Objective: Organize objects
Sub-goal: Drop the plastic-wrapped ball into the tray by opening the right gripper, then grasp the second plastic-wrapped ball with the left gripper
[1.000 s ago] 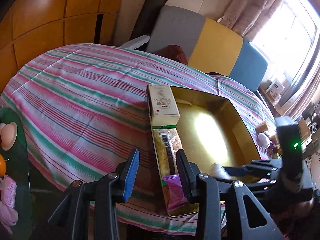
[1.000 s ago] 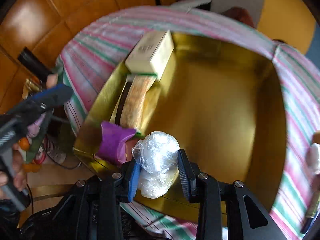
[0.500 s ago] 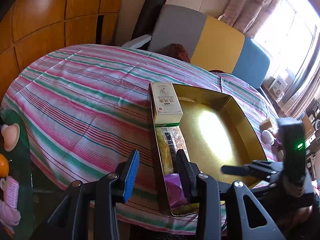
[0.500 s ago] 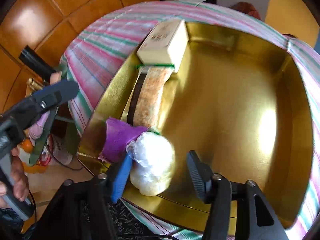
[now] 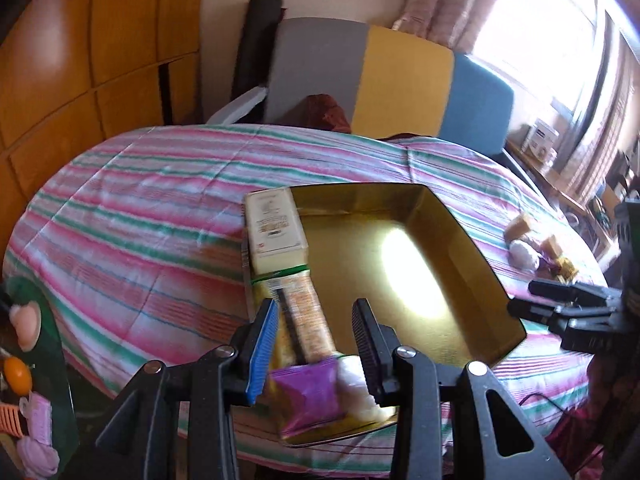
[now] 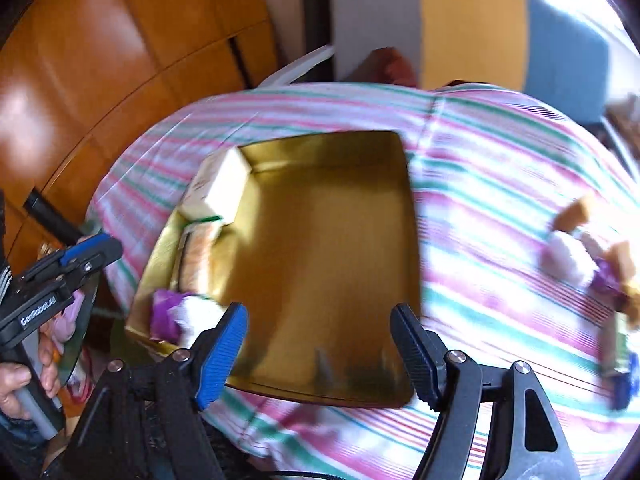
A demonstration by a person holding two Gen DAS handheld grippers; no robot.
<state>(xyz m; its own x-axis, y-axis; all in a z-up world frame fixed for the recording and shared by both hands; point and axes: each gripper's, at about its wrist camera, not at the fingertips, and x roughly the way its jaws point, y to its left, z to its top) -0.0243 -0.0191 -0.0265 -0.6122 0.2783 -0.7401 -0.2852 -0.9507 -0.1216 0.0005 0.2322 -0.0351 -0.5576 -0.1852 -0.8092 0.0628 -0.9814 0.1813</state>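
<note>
The right gripper (image 6: 320, 344) stood wide over the near part of the gold tray (image 6: 328, 240), its jaws having just been opening, with nothing between them. The clear-wrapped white bundle (image 6: 196, 310) lay in the tray's near left corner, just left of the blue pad and apart from it, touching a purple packet (image 6: 164, 312). Beyond these, along the tray's left wall, lay a long orange snack pack (image 6: 196, 252) and then a cream box (image 6: 218, 188).

The left gripper (image 5: 314, 340) hovered above that same corner, jaws narrowly apart and holding nothing; the bundle (image 5: 356, 384) lay below its right finger.

The tray rested on a bed with a striped cover (image 6: 500, 184). To the right on the cover, well apart from the tray, lay a small cluster of wrapped items (image 6: 580, 256), blurred.
</note>
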